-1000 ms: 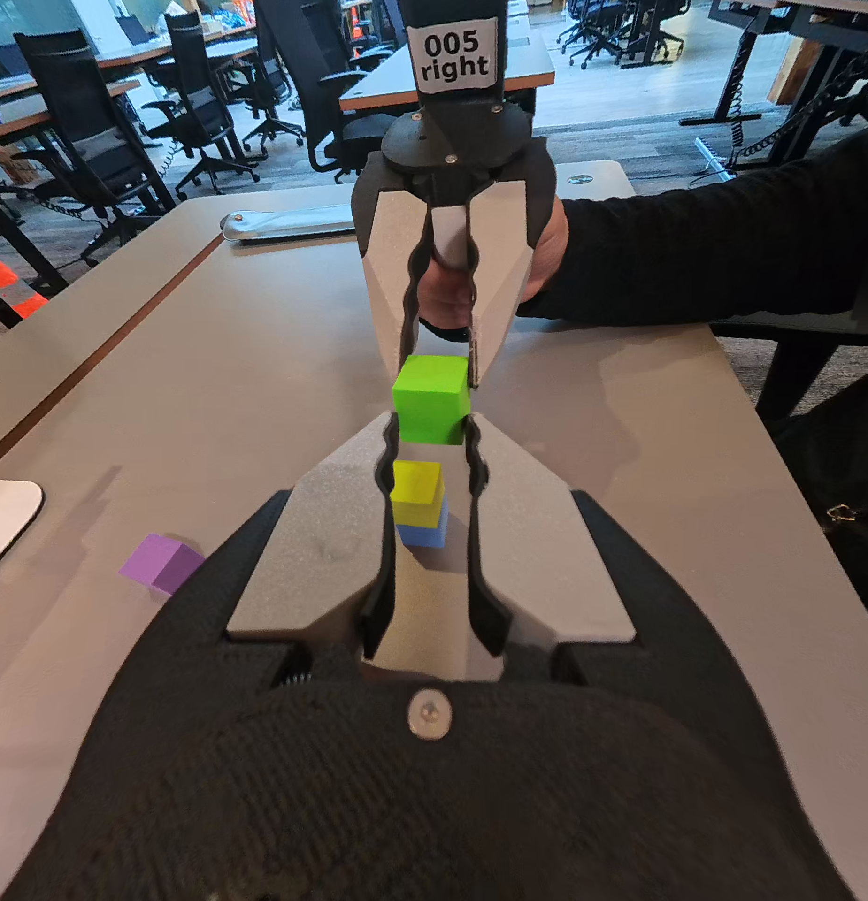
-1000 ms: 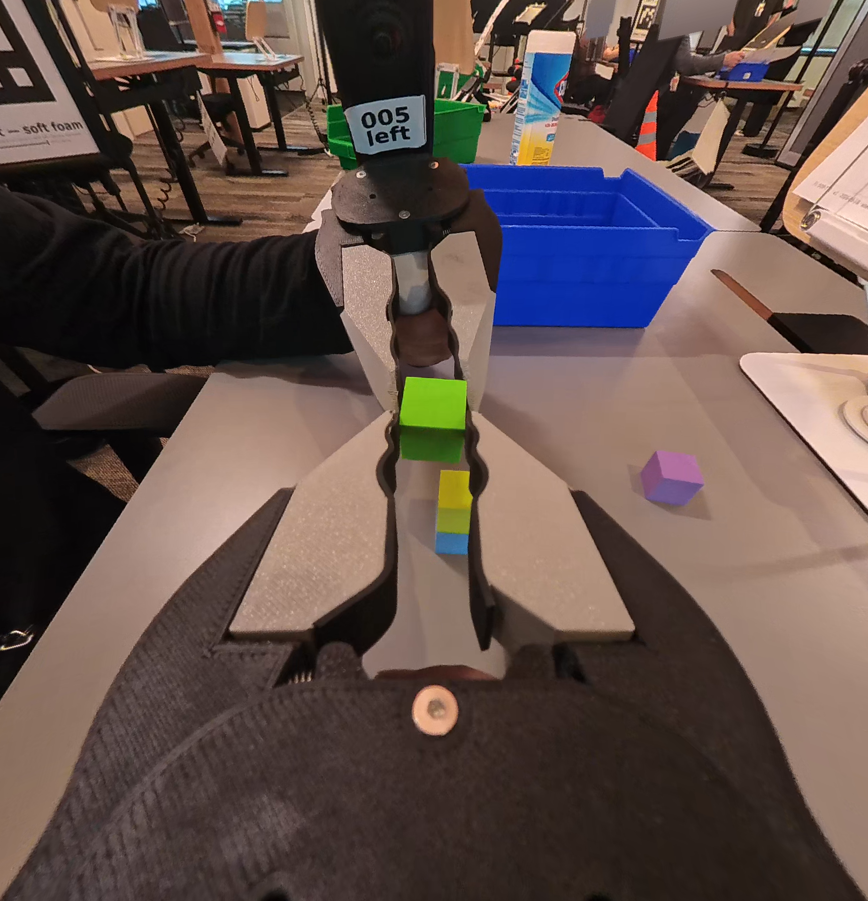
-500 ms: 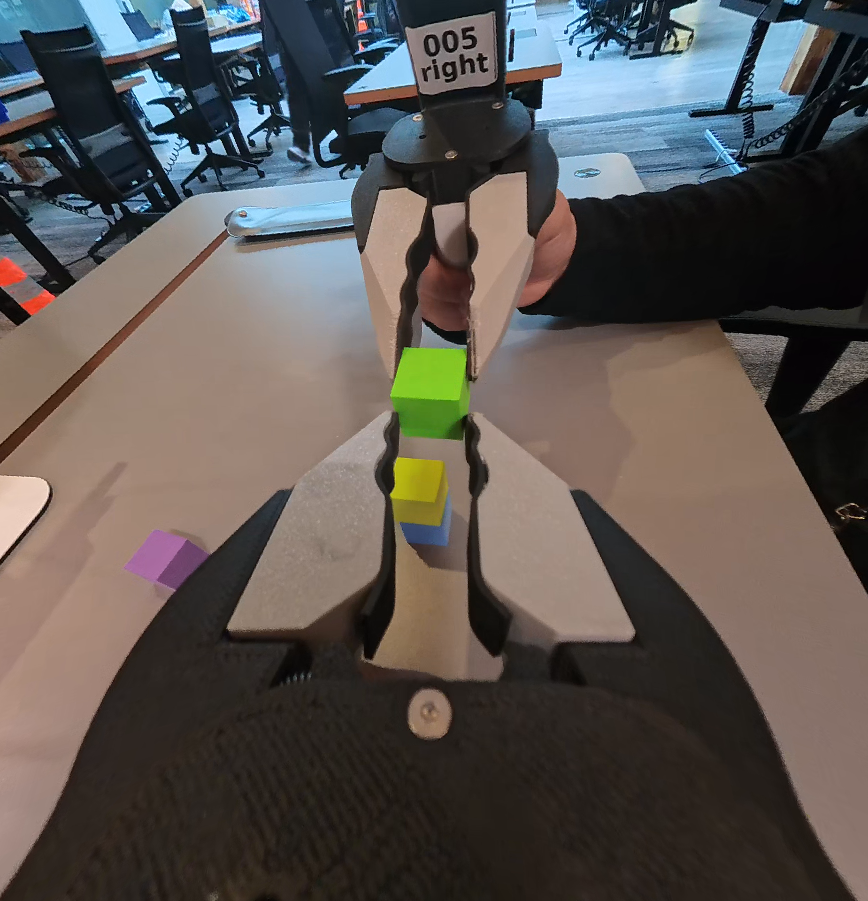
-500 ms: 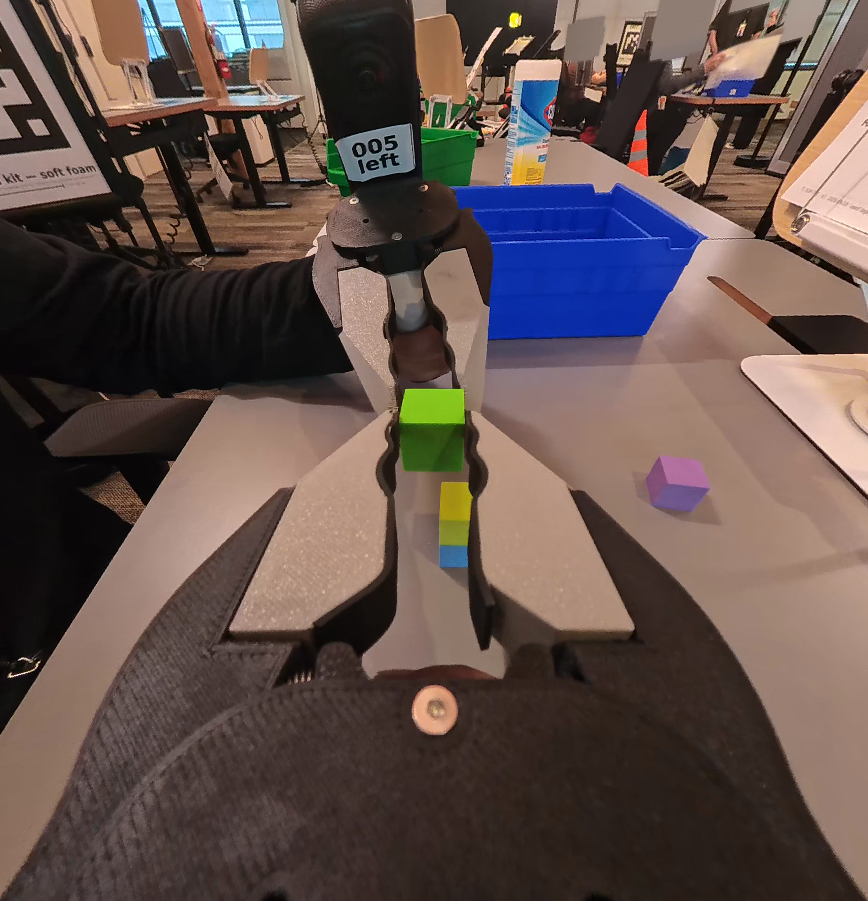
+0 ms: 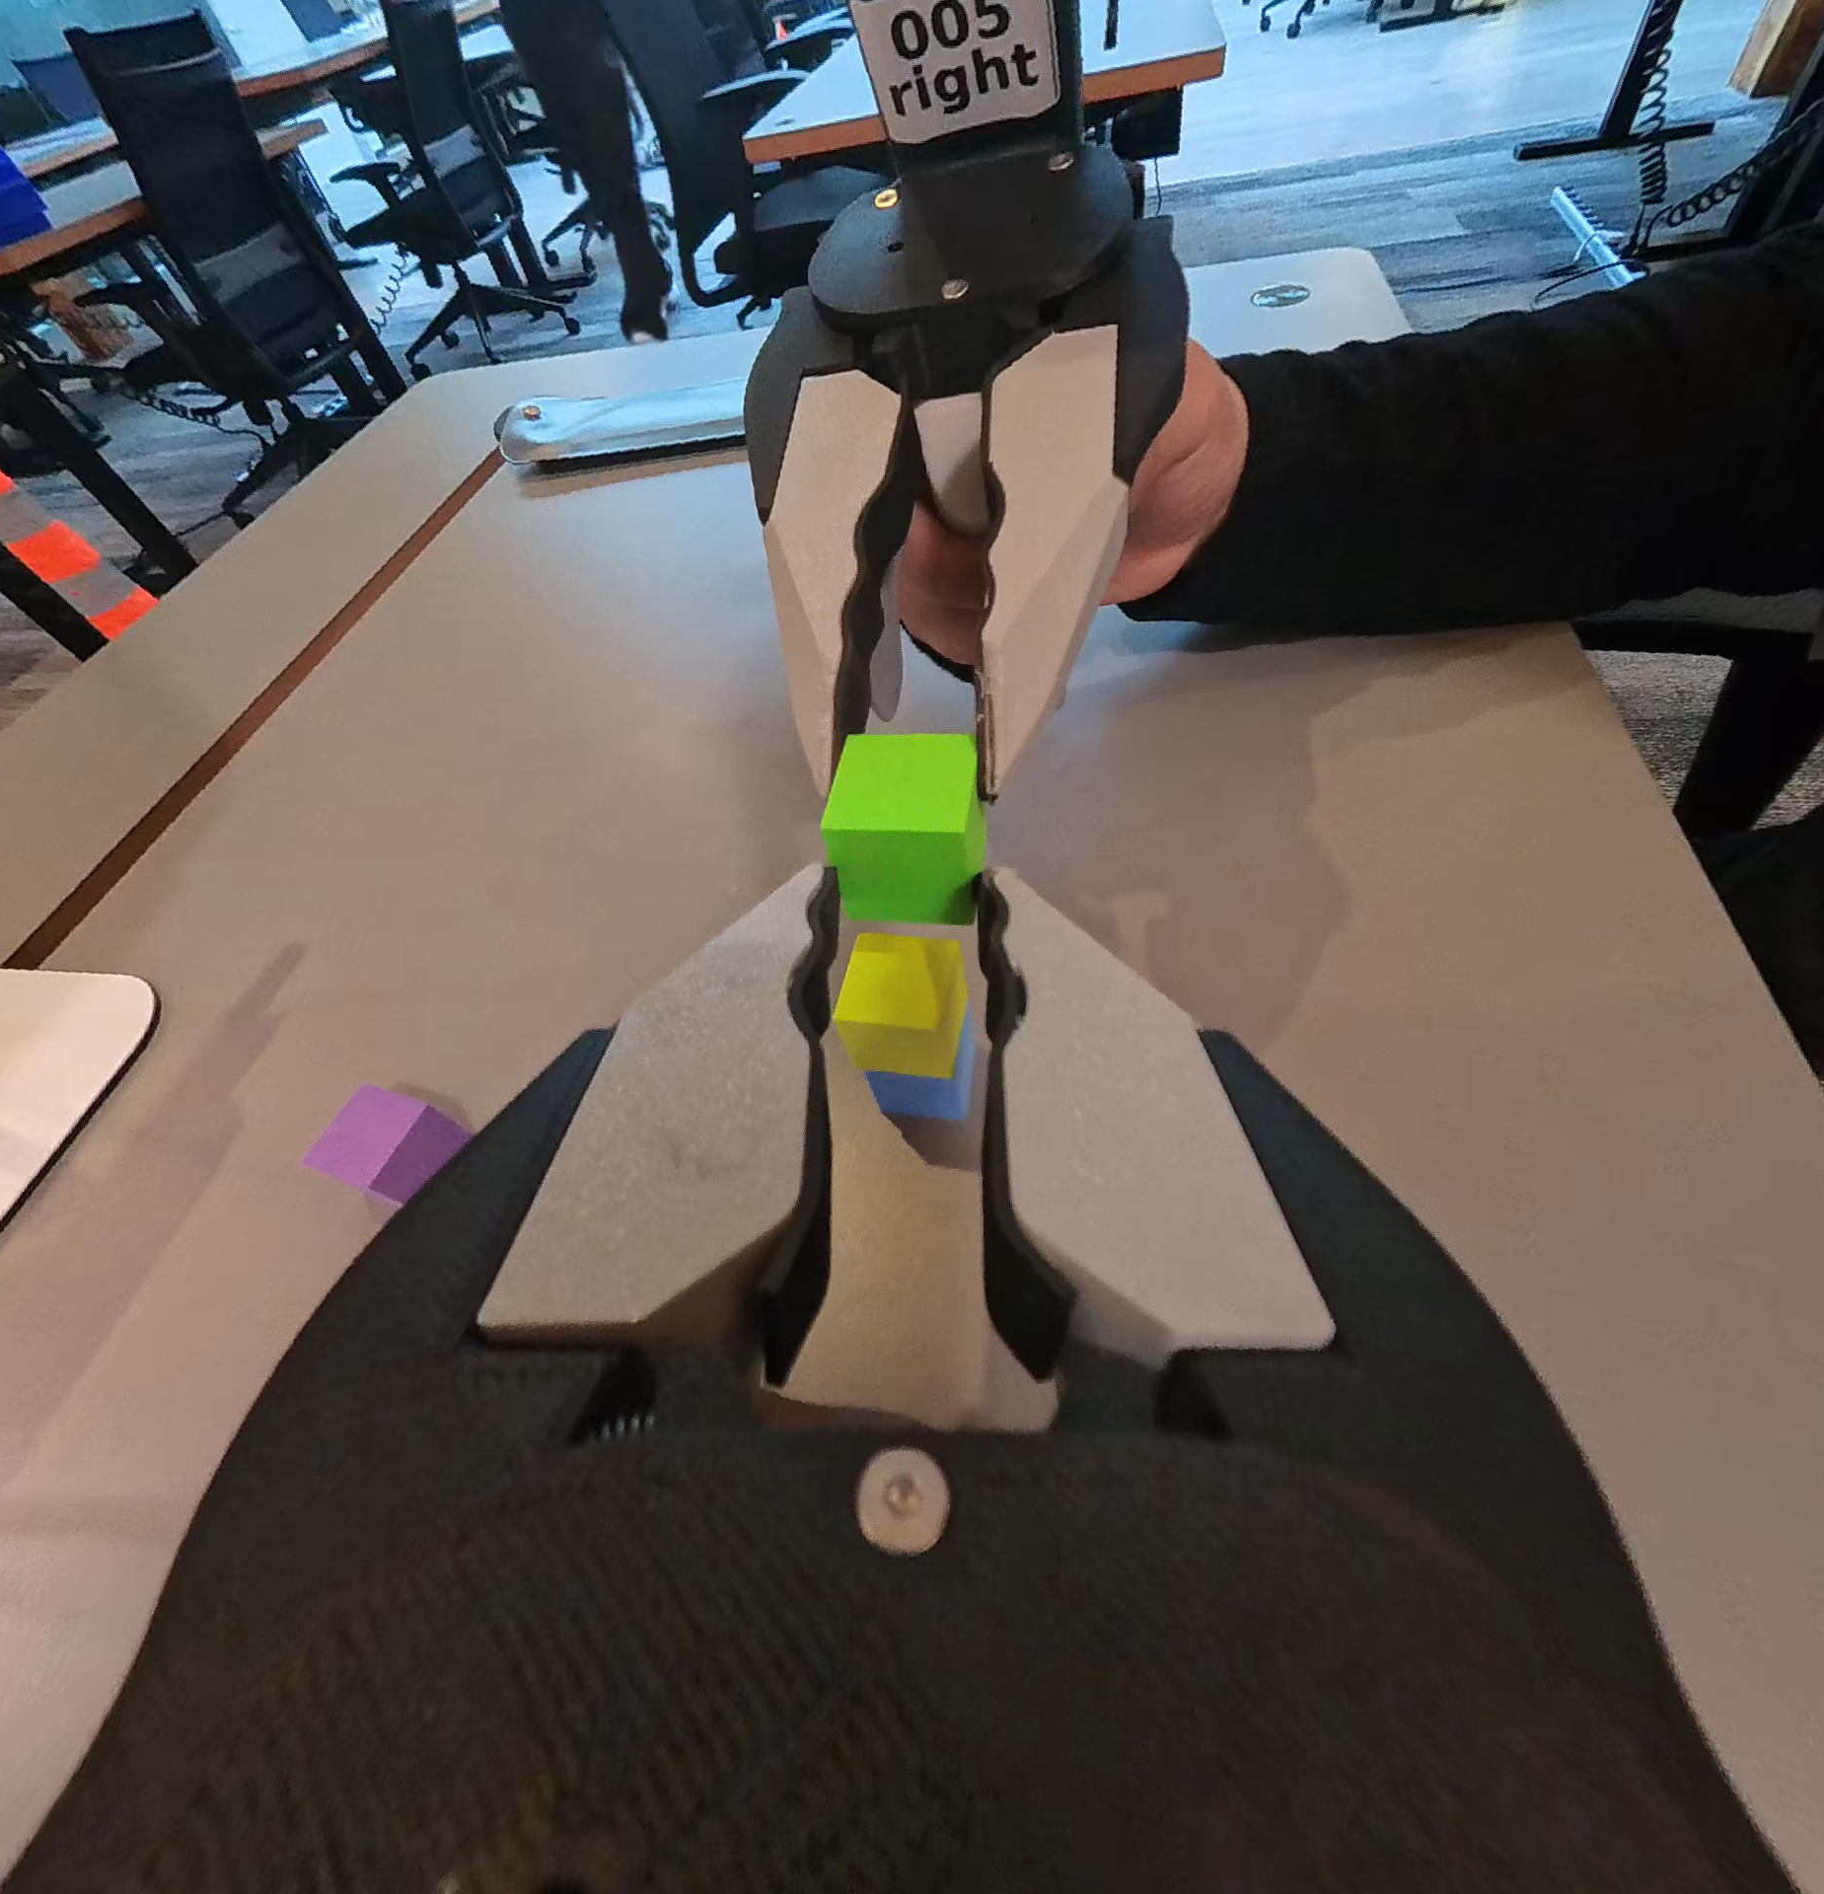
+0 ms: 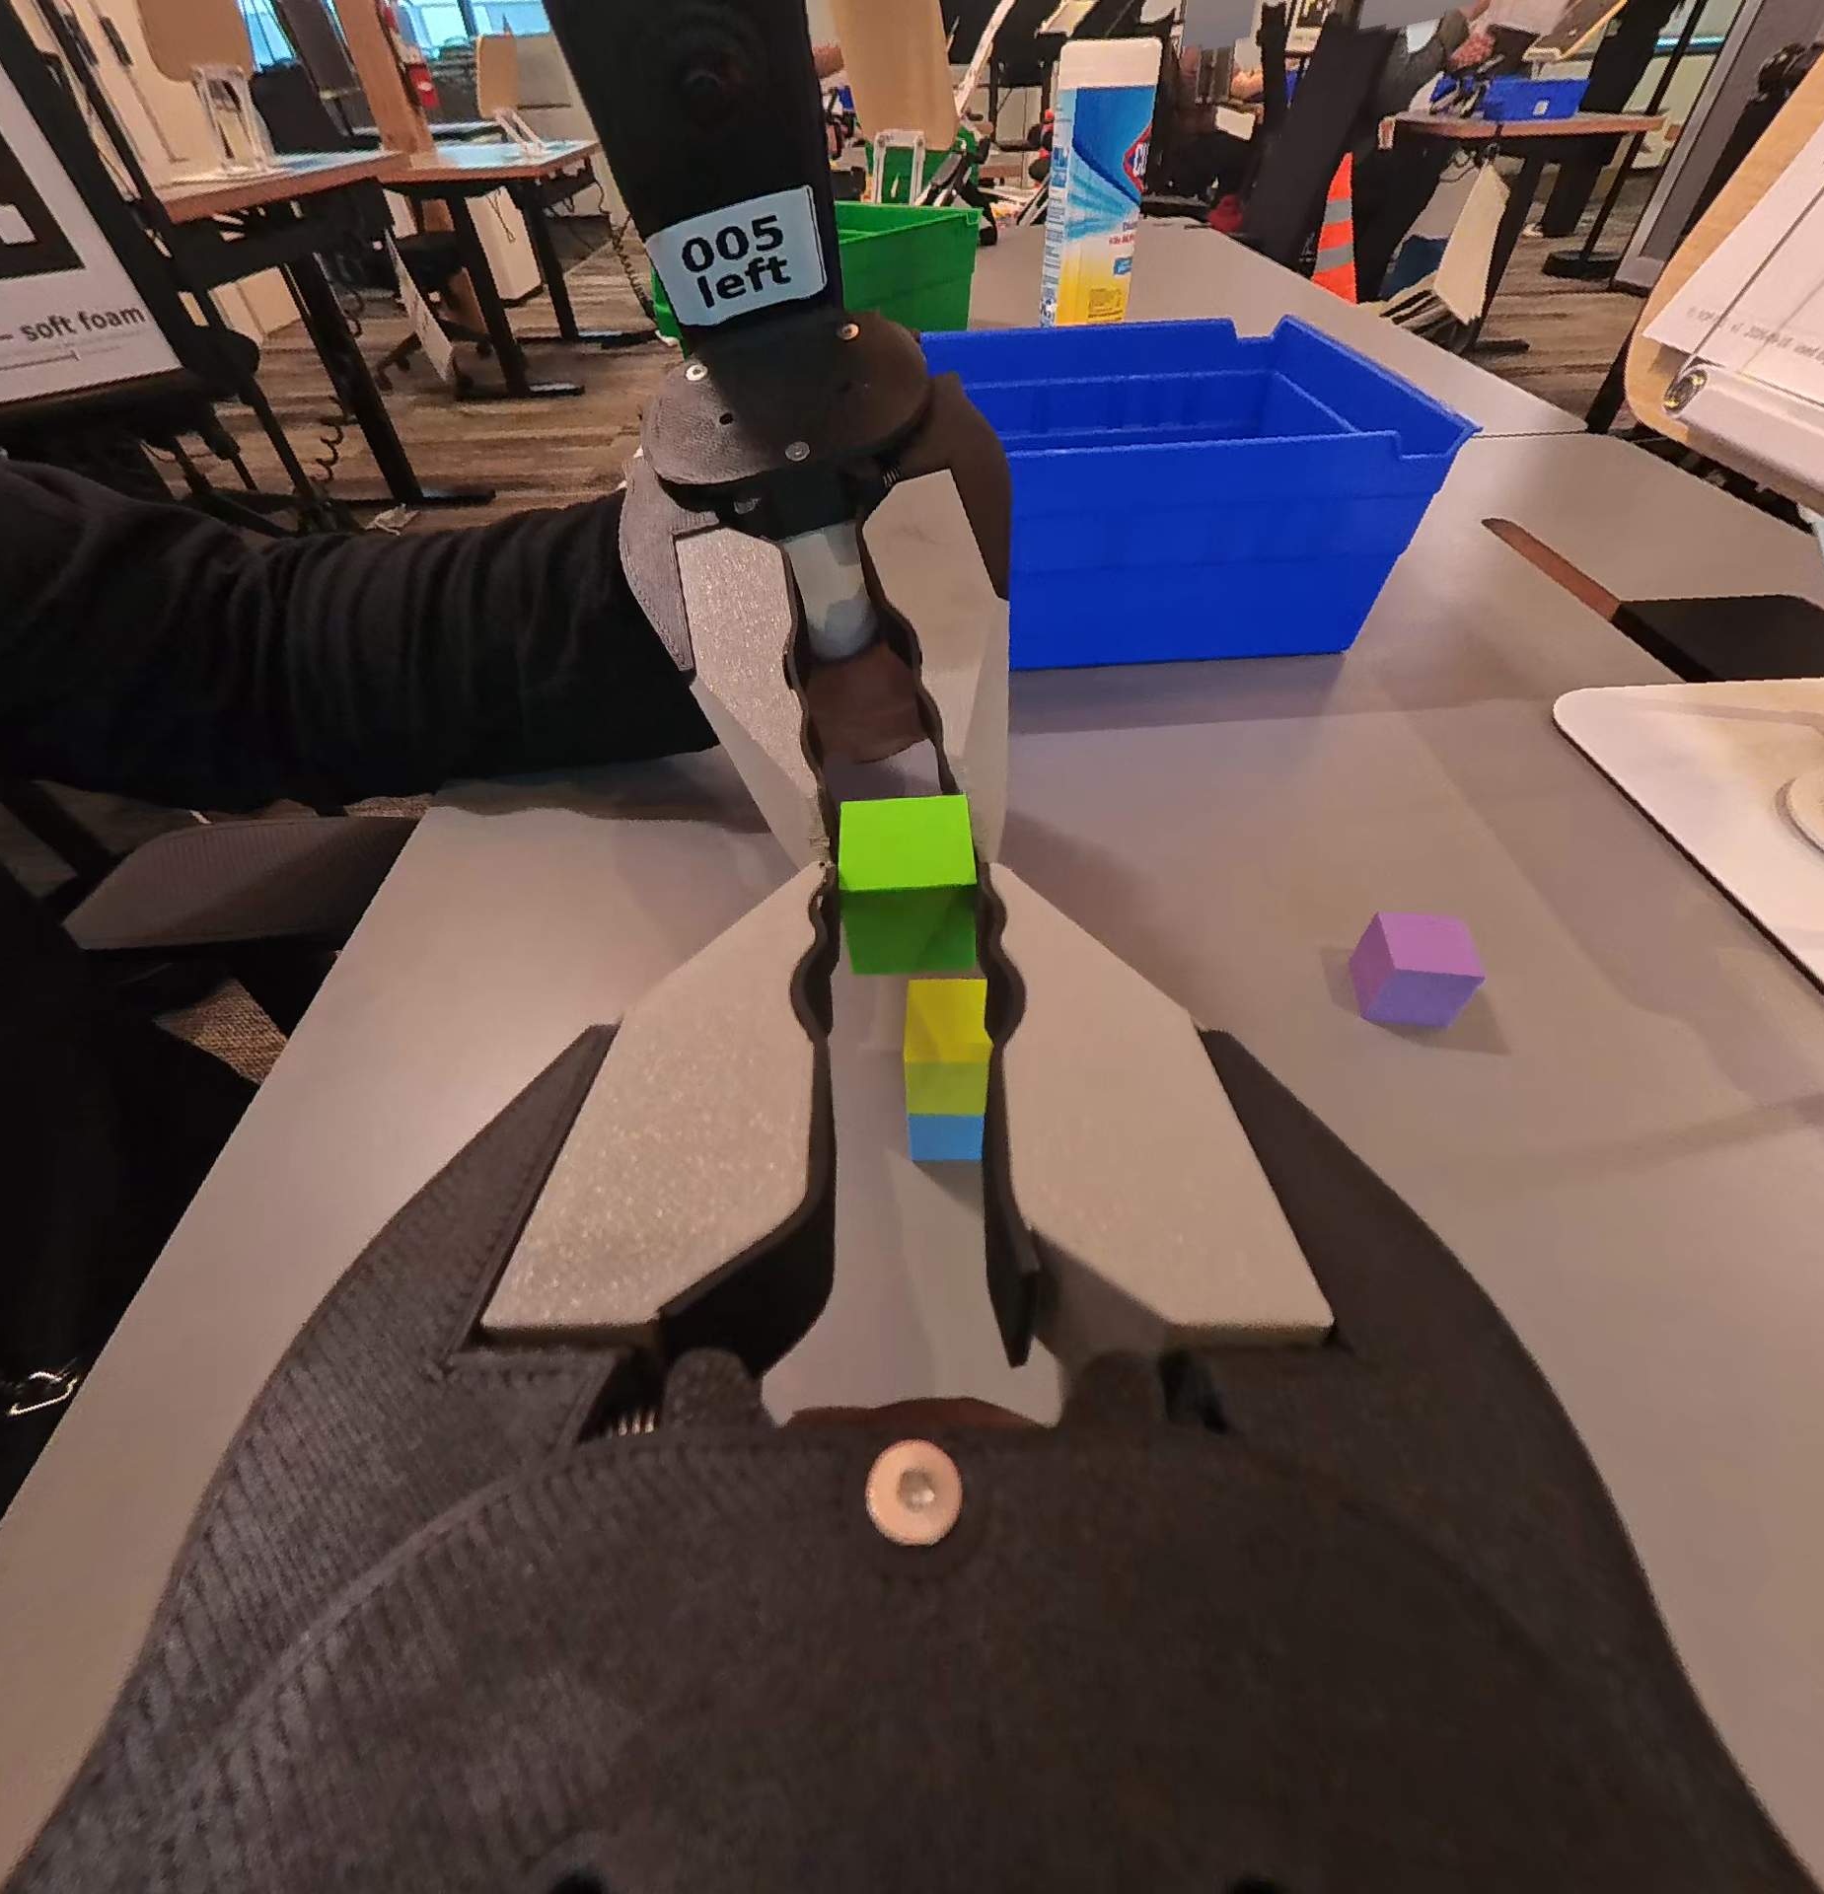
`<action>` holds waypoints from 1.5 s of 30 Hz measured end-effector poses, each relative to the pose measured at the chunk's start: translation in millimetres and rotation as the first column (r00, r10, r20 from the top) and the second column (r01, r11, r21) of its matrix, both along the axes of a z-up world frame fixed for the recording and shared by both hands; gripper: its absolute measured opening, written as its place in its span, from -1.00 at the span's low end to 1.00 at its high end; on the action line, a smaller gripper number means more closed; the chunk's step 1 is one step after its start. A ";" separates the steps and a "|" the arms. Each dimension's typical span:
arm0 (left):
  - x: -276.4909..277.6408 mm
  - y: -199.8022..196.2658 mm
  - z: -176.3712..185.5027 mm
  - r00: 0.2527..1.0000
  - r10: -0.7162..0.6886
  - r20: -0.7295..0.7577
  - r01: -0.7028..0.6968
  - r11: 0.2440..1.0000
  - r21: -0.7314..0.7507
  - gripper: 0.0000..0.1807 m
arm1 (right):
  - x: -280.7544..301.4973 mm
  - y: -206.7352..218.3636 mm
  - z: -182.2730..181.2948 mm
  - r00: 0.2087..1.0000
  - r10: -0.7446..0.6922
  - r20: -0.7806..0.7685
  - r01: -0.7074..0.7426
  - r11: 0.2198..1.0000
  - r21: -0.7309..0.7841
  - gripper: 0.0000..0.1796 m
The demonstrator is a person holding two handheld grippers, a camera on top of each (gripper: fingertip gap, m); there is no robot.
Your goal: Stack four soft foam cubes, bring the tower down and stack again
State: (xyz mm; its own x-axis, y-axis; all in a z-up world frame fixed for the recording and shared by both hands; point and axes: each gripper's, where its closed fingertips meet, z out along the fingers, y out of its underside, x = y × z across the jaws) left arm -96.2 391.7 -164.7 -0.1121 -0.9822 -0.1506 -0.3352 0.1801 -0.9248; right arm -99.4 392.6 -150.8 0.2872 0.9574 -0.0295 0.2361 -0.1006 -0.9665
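Above the yellow cube (image 6: 946,1040) on the blue cube (image 6: 945,1136), both grippers, left (image 5: 904,902) and right (image 6: 905,902), pinch the green cube (image 6: 905,883); lowering should be square and centred; the purple cube (image 6: 1415,969) waits apart.

one cube (image 6: 905,890) hangs above a two-cube stack (image 6: 946,1071), seemingly apart; another cube (image 6: 1415,969) lies to its right.

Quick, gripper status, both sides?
Left gripper: closed on the green cube.
Right gripper: closed on the same green cube.
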 end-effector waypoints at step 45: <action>-15.0 4.9 -74.2 0.937 0.000 -0.348 -0.021 0.998 -0.055 -0.25 | -0.1 11.6 -30.4 0.994 -0.042 0.102 0.045 0.999 -0.027 -0.74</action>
